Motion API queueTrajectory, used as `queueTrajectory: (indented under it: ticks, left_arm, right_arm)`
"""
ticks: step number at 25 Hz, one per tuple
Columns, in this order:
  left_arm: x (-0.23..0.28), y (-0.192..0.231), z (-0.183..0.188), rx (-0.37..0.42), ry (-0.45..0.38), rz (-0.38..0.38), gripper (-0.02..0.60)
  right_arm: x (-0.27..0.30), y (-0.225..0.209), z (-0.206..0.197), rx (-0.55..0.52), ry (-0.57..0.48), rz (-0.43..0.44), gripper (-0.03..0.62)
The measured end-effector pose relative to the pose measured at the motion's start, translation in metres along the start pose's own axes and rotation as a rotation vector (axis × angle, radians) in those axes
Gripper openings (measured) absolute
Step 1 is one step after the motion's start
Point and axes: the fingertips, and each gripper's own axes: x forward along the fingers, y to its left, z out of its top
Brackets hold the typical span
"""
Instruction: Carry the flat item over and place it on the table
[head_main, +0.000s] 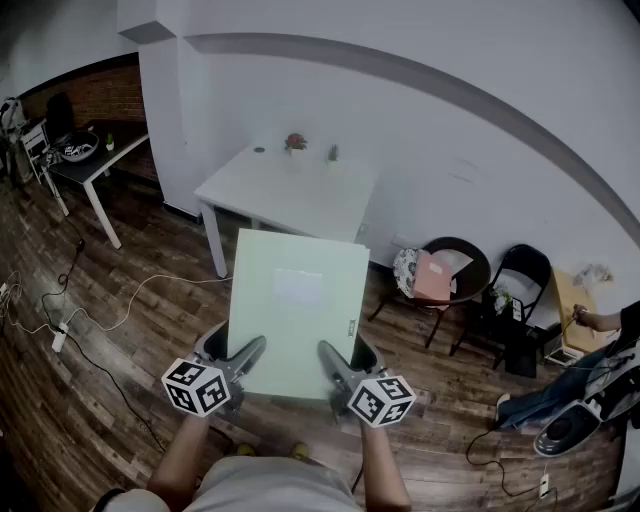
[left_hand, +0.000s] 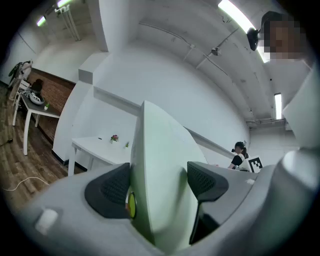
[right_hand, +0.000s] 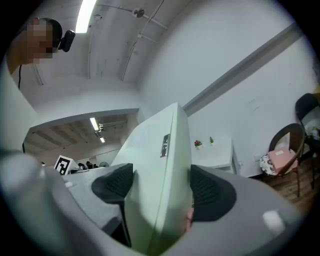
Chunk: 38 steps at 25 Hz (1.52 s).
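A pale green flat panel (head_main: 298, 310) hangs level in front of me, above the wooden floor. My left gripper (head_main: 240, 356) is shut on its near left edge and my right gripper (head_main: 338, 362) on its near right edge. In the left gripper view the panel (left_hand: 160, 165) stands edge-on with both dark pads (left_hand: 112, 187) pressed against it. The right gripper view shows the same: the panel (right_hand: 160, 160) clamped between the pads (right_hand: 210, 190). The white table (head_main: 290, 190) stands ahead by the wall, beyond the panel's far edge.
A small potted flower (head_main: 294, 143) sits at the white table's back. A dark table (head_main: 95, 160) is far left, with cables (head_main: 90, 320) across the floor. Two chairs (head_main: 450, 275) and a seated person (head_main: 600, 330) are at the right.
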Motion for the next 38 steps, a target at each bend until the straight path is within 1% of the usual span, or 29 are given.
queueTrajectory:
  ticks: [6,15,22,29,38]
  left_arm:
    - [0.003,0.004,0.000,0.005,0.003,0.003,0.364]
    - [-0.001,0.003,0.003,0.011,-0.014,0.011,0.364]
    - [0.000,-0.003,0.001,0.009,-0.011,0.026,0.365]
    - [0.011,-0.018,-0.013,-0.001,0.004,0.030,0.365]
    - [0.044,-0.040,-0.019,0.006,-0.003,0.054,0.365]
  right_arm:
    - [0.005,-0.002,-0.001,0.003,-0.003,0.000,0.356]
    - [0.005,0.001,0.000,0.006,-0.016,0.011,0.357]
    - [0.002,-0.004,0.002,0.011,-0.011,0.022,0.357]
    - [-0.012,-0.023,0.000,0.023,-0.001,0.022,0.357]
    - [-0.017,-0.061,0.015,0.023,0.001,0.046,0.357]
